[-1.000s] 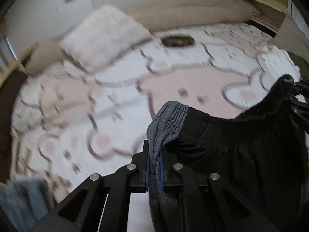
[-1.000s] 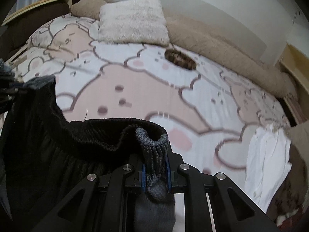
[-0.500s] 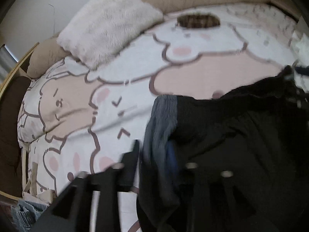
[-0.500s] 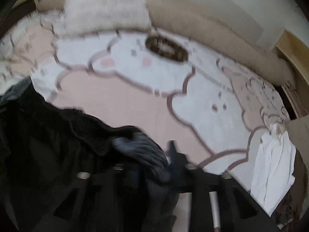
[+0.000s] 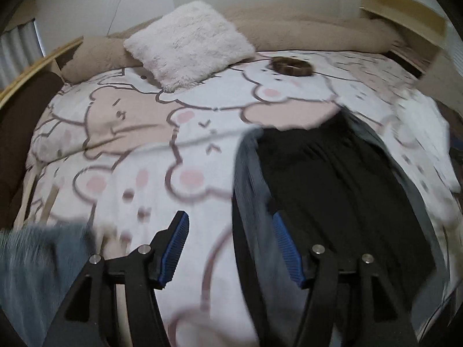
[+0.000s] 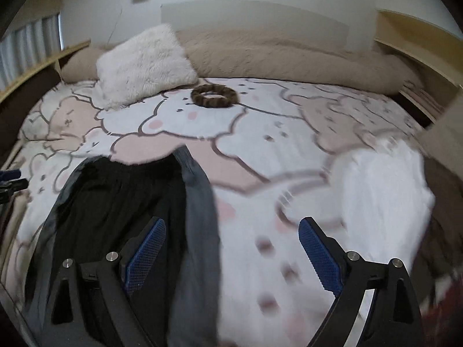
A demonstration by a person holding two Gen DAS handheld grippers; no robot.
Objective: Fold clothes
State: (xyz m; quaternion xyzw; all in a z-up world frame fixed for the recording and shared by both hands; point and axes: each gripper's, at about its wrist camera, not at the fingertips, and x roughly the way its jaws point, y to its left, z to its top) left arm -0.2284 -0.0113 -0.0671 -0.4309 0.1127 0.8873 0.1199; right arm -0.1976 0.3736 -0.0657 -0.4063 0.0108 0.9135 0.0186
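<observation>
- The bed filled both views, its cover printed with pink and white cartoon bears.
- A long tan bolster ran along the head of the bed.
- The black shorts with grey side panels lay flat on the cover, waistband towards the pillows, just in front of both grippers.
- A white garment sat crumpled on the cover to the right of the shorts, apart from them.
- A fluffy white pillow leaned against the bolster.
- A blue denim piece showed blurred at the lower left of the left wrist view.
- The left gripper was spread wide, holding nothing, its right pad over the shorts' grey edge.
- The right gripper was likewise spread and empty, straddling the shorts' other grey edge.
- A small brown ring-shaped item lay near the pillow.
</observation>
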